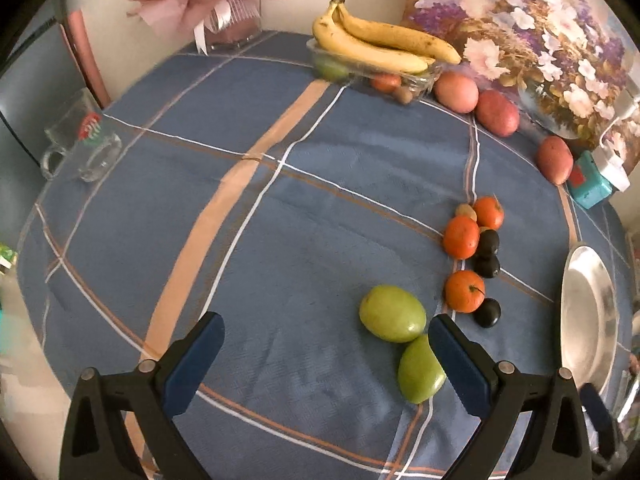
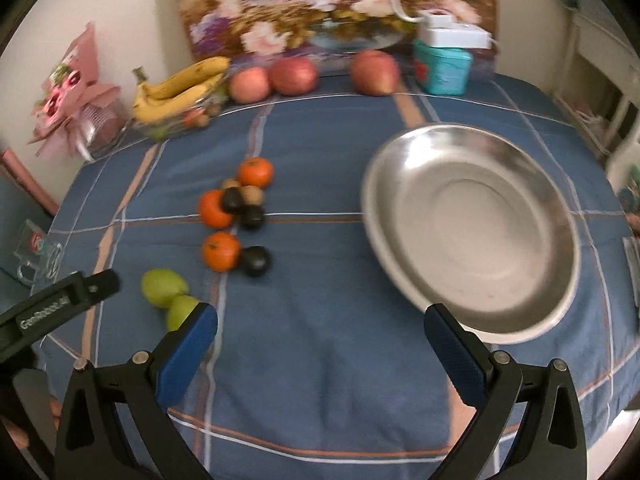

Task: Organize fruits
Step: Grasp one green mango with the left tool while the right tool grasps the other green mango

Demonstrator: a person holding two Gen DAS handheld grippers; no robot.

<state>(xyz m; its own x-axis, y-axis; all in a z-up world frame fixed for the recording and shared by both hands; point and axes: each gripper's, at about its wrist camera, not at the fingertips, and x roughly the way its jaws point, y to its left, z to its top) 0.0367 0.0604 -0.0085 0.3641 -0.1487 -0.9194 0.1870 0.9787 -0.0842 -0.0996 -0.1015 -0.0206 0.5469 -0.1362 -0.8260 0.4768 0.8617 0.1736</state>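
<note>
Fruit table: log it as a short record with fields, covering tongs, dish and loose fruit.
surface: blue plaid tablecloth
left tongs: open, holding nothing, right finger beside the two green fruits
right tongs: open, holding nothing, near the dish
steel dish: nothing in it
tangerines: three, loose mid-table
dark plums: three, touching the tangerines
red apples: three along the back wall
bananas: on the clear tray at the back
glass mug: far left edge

Blue plaid tablecloth (image 1: 320, 184), fruits (image 1: 460, 236), steel plate (image 2: 472, 232)
</note>
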